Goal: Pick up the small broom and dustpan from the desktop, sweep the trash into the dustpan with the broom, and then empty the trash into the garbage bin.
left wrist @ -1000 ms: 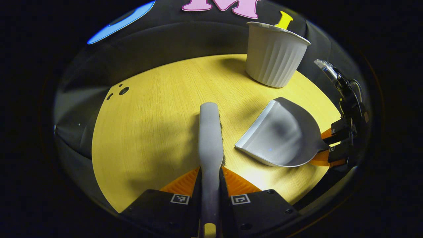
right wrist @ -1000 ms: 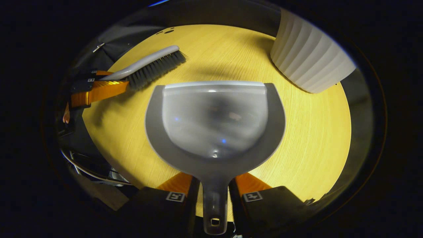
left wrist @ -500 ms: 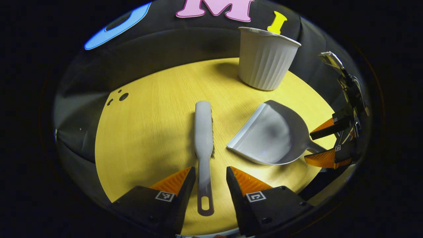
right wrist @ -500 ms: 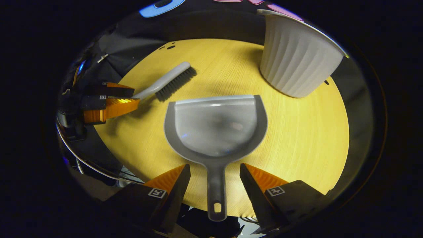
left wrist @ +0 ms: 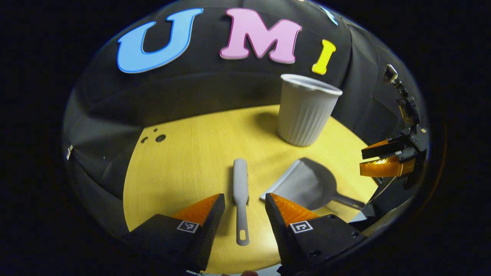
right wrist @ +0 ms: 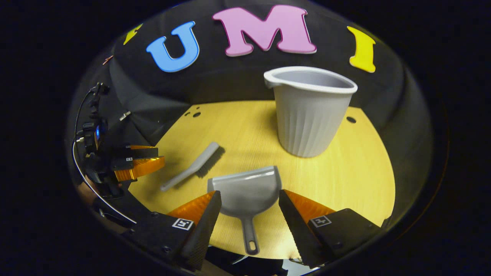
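Note:
The small grey broom lies flat on the yellow table, its handle pointing toward me. My left gripper hovers open above the handle, touching nothing. The grey dustpan rests on the table beside the broom, mouth toward the bin. Raised over its handle, my right gripper is open and apart from it. In the left gripper view the dustpan sits right of the broom, and the right gripper hangs open beyond it. The left gripper is at the far left in the right gripper view.
A white ribbed garbage bin stands upright at the back of the table, behind the dustpan; in the left gripper view the bin is at the back right. Small dark holes mark the tabletop's far left. Black cloth surrounds the table.
Both grippers opened and let go, the left of the broom, the right of the dustpan handle. Both then pulled back and up; broom and dustpan stay on the table.

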Demonstrator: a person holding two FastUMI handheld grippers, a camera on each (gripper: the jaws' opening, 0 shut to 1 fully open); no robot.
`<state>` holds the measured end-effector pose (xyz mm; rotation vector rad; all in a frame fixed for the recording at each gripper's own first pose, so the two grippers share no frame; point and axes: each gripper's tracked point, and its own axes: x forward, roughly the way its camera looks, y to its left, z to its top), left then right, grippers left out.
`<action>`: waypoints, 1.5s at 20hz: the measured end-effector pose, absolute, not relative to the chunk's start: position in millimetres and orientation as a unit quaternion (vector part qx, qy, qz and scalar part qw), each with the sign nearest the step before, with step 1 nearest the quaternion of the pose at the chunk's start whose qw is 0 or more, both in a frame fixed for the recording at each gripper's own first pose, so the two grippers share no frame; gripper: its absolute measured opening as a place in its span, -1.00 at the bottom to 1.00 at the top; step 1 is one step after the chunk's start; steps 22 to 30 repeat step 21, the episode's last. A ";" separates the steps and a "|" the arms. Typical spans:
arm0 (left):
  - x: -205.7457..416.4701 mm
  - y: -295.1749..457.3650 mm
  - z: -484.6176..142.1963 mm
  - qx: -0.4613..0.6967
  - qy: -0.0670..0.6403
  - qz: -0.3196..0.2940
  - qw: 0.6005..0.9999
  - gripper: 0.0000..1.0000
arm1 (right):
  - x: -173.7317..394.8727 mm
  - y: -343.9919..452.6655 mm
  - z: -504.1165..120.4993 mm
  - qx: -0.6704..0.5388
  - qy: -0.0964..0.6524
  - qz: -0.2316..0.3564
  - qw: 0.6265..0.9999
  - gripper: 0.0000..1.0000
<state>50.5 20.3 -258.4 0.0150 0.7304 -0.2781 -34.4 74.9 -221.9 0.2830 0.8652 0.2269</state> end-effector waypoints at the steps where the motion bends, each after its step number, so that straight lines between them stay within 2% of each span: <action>1: 56.2 19.5 -242.6 0.002 0.332 -0.134 0.934 0.43 | -28.8 68.6 -209.4 0.131 0.397 0.100 0.903 0.88; 5: 72.9 17.3 -178.6 -0.021 0.249 -0.113 0.962 0.43 | -8.0 48.6 -157.3 0.098 0.320 0.072 0.940 0.87; 9: 79.3 3.4 -124.4 -0.033 0.199 -0.101 0.974 0.43 | 11.9 25.4 -109.6 0.066 0.246 0.063 0.965 0.86; 12: 79.9 -13.9 -100.3 -0.032 0.164 -0.088 0.982 0.42 | 22.6 15.6 -93.7 0.051 0.208 0.077 0.974 0.78; 19: 74.0 -44.7 -86.3 -0.033 0.159 -0.027 0.986 0.42 | 31.6 -7.3 -94.1 0.064 0.193 0.119 0.972 0.78; 30: 73.4 -53.8 -83.1 -0.028 0.158 -0.023 0.987 0.42 | 27.4 -9.8 -100.0 0.062 0.195 0.130 0.970 0.78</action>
